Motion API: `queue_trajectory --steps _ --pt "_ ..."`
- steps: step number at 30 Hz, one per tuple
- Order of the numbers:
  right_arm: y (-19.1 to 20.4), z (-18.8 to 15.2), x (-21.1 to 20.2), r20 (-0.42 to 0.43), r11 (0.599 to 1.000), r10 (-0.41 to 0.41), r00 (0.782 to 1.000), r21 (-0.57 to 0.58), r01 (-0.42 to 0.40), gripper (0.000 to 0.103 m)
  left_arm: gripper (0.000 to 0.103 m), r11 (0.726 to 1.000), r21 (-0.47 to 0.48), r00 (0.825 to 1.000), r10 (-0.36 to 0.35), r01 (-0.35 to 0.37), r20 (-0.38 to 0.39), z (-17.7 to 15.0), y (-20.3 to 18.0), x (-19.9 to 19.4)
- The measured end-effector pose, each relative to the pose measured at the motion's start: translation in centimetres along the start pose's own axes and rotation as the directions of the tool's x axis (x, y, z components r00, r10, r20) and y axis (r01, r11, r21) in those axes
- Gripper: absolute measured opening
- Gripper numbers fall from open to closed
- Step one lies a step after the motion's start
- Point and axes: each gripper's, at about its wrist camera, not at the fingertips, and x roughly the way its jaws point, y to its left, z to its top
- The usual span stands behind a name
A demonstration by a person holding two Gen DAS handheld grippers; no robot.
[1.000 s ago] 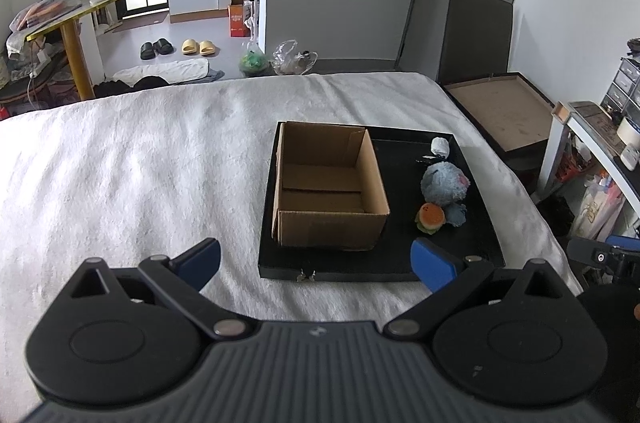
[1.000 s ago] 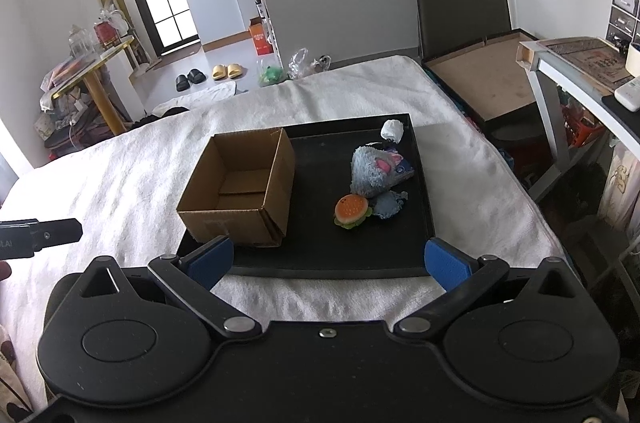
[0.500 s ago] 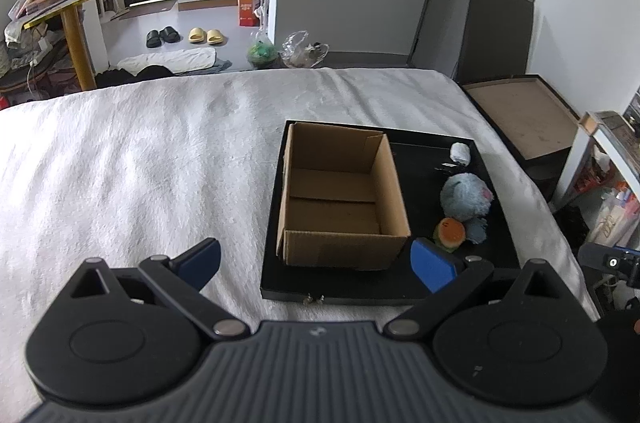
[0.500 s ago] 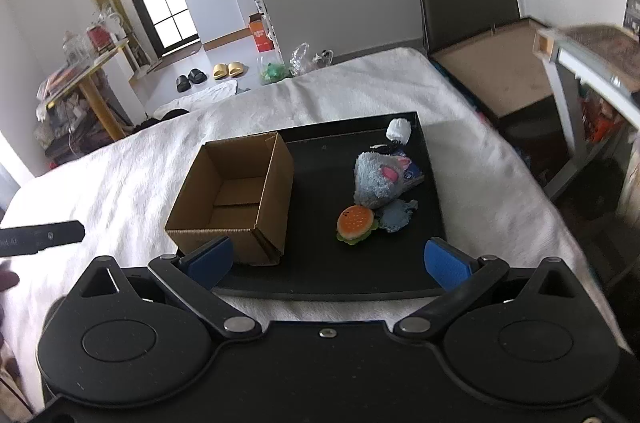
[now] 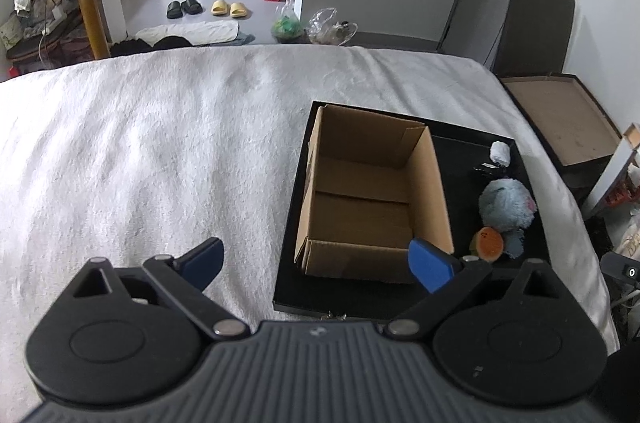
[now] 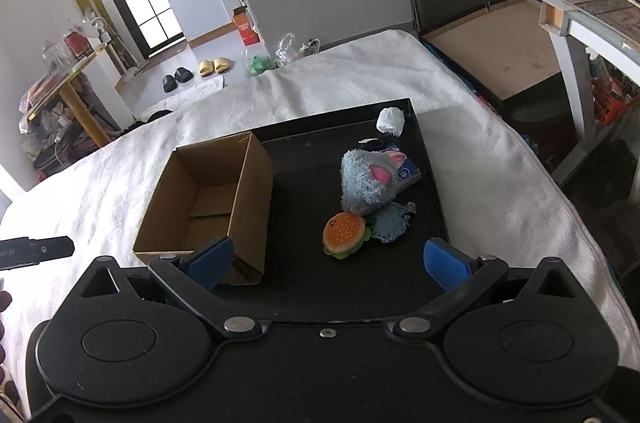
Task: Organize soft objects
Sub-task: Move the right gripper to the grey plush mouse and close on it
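Here, a white blanket covers the bed; a black tray near its right edge carries an empty cardboard box beside soft toys. Both grippers, left and right, gape wide, holding nothing, with clear floor beyond.

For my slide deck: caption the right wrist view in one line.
Open right tongs hover above a black tray holding an empty cardboard box, burger plush and grey plush.

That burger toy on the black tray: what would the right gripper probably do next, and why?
Probably ease the right gripper down over the burger toy. Its jaws are wide open and empty, the toy lies nearest between them, and the cardboard box beside it is empty.
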Motion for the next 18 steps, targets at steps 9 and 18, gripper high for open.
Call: queue_trajectory --steps 9,18 --pt "-0.7 1.3 3.7 -0.044 1.0 -0.011 0.999 0.011 0.011 0.102 0.094 1.0 0.004 0.999 0.024 -0.023 -0.028 1.2 -0.1 3.5" --pt "-1.9 2.7 8.1 -0.068 0.999 -0.032 0.997 0.028 0.034 0.098 0.078 0.999 -0.017 0.996 0.041 -0.042 -0.081 2.1 0.1 8.1"
